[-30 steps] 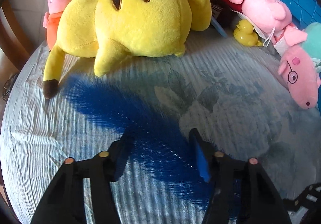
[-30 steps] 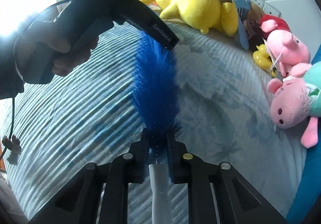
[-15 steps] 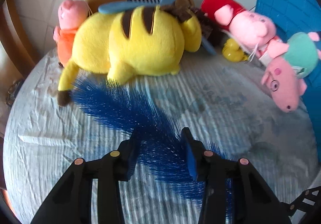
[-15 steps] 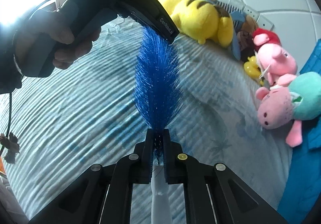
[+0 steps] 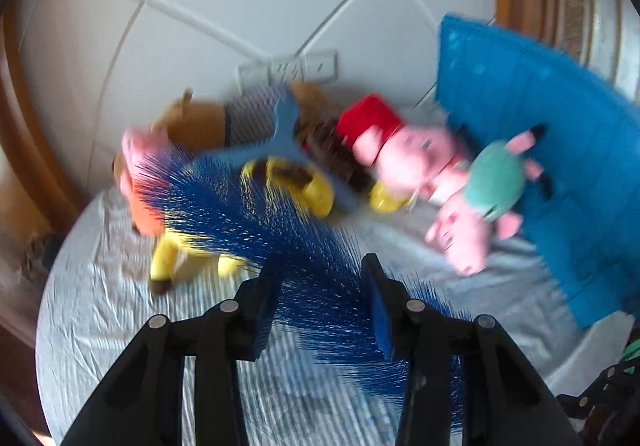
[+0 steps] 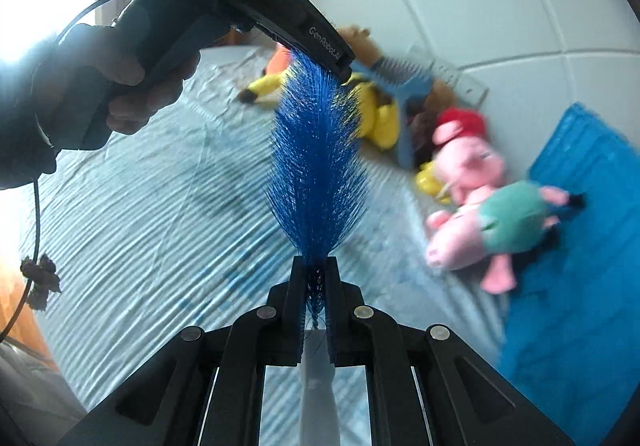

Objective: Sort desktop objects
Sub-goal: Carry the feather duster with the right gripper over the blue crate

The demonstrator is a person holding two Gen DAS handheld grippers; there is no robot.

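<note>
A blue bristle brush (image 6: 318,166) with a white handle (image 6: 318,378) is held in the air above the table. My right gripper (image 6: 315,274) is shut on the brush's base, just above the handle. My left gripper (image 5: 320,282) straddles the bristles (image 5: 304,246) near the brush's far end, its jaws closed in against them; it shows in the right wrist view (image 6: 340,62) at the brush tip. The view is motion-blurred.
A row of plush toys lies at the back: a yellow one (image 6: 376,114), pink pigs (image 5: 412,158) (image 6: 468,166), one in green (image 6: 512,218), a blue comb (image 5: 280,142). A blue basket (image 5: 560,174) stands at the right. Striped cloth (image 6: 160,214) covers the table.
Both grippers have lifted the brush up off the cloth and the views have tilted up towards the wall. The left jaws have closed in on the bristles.
</note>
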